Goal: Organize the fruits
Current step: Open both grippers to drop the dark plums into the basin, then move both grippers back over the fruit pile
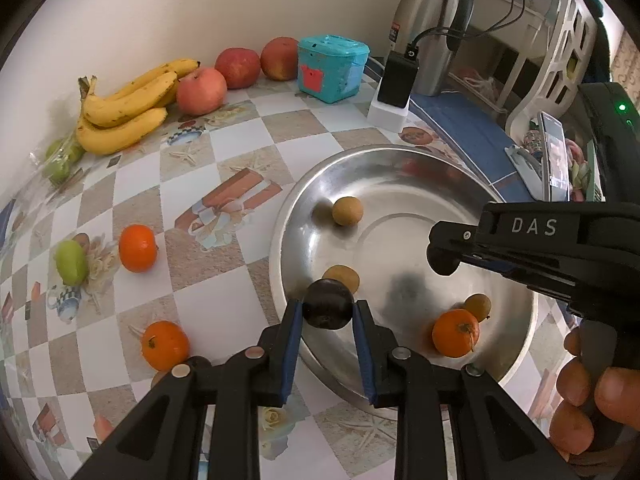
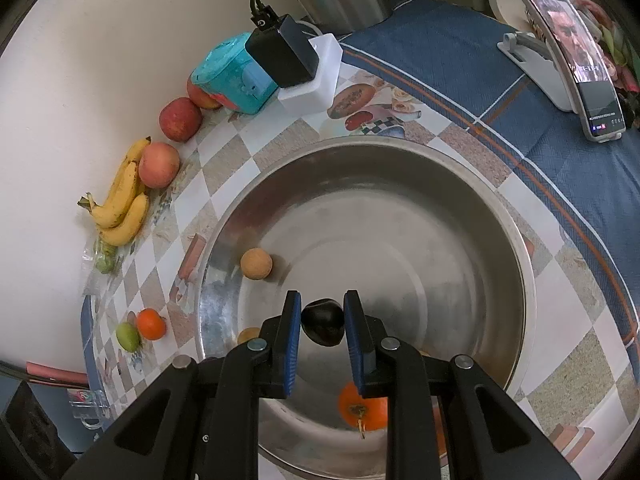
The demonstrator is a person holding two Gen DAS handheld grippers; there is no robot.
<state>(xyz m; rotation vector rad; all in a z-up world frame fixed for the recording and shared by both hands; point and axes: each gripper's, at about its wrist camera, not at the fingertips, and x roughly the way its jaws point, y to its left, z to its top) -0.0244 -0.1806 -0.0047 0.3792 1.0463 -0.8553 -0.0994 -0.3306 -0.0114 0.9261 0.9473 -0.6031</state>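
Note:
My left gripper (image 1: pixel 328 312) is shut on a dark round plum (image 1: pixel 328 305), held just above the near left rim of the steel bowl (image 1: pixel 280 224). Over the bowl's inside (image 2: pixel 460 240), my right gripper (image 2: pixel 322 312) is shut on a second dark plum (image 2: pixel 323 326). In the left wrist view the right gripper (image 1: pixel 442 258) reaches in side-on from the right, a hand on its handle. In the bowl lie a tangerine (image 1: pixel 456 332) and three small tan fruits (image 1: pixel 347 211). Two tangerines (image 1: pixel 137 248) (image 1: pixel 165 345) and a green fruit (image 1: pixel 71 262) lie on the tablecloth to the left.
Along the wall lie bananas (image 1: pixel 120 112), three apples (image 1: pixel 201 91), a bag of green fruit (image 1: pixel 60 160) and a teal box (image 1: pixel 332 68). Behind the bowl stand a charger block (image 1: pixel 394 80), a steel thermos (image 1: pixel 432 28) and a phone on a stand (image 2: pixel 576 48).

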